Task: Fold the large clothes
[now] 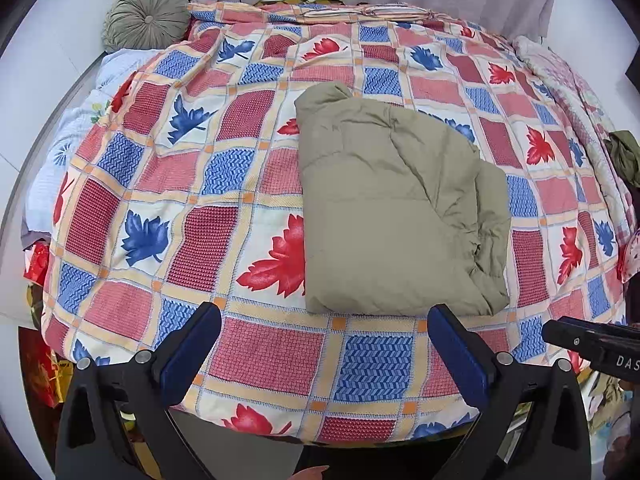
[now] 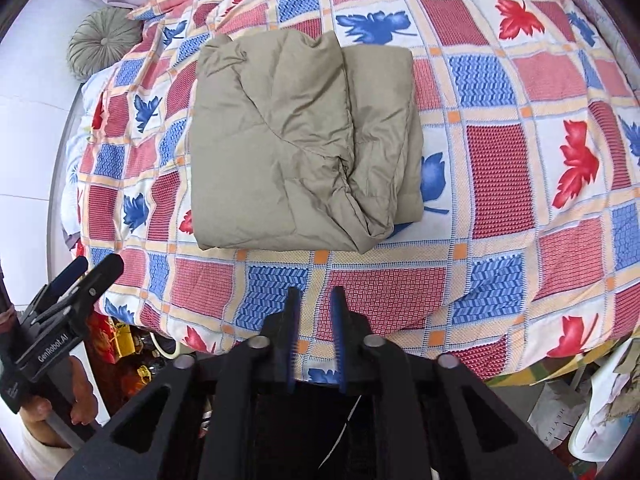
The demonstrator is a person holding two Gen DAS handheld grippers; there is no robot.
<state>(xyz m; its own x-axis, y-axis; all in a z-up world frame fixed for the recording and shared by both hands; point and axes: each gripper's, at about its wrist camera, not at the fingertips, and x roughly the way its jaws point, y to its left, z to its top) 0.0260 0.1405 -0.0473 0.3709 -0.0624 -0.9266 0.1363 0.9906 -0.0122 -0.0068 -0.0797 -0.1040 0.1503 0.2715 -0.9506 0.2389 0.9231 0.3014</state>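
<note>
An olive-khaki padded garment (image 1: 396, 208) lies folded into a thick rectangle on the bed; it also shows in the right wrist view (image 2: 296, 148). My left gripper (image 1: 324, 320) is open and empty, held above the bed's near edge just short of the garment. My right gripper (image 2: 316, 300) has its jaws nearly together with a narrow gap and nothing between them, also short of the garment's near edge. The left gripper appears at the left of the right wrist view (image 2: 86, 270).
The bed wears a red, blue and cream leaf-patterned cover (image 1: 260, 356). A round grey-green cushion (image 1: 148, 16) sits at the head. A dark green cloth (image 1: 626, 156) lies at the right edge. Bags and clutter (image 2: 120, 344) stand on the floor beside the bed.
</note>
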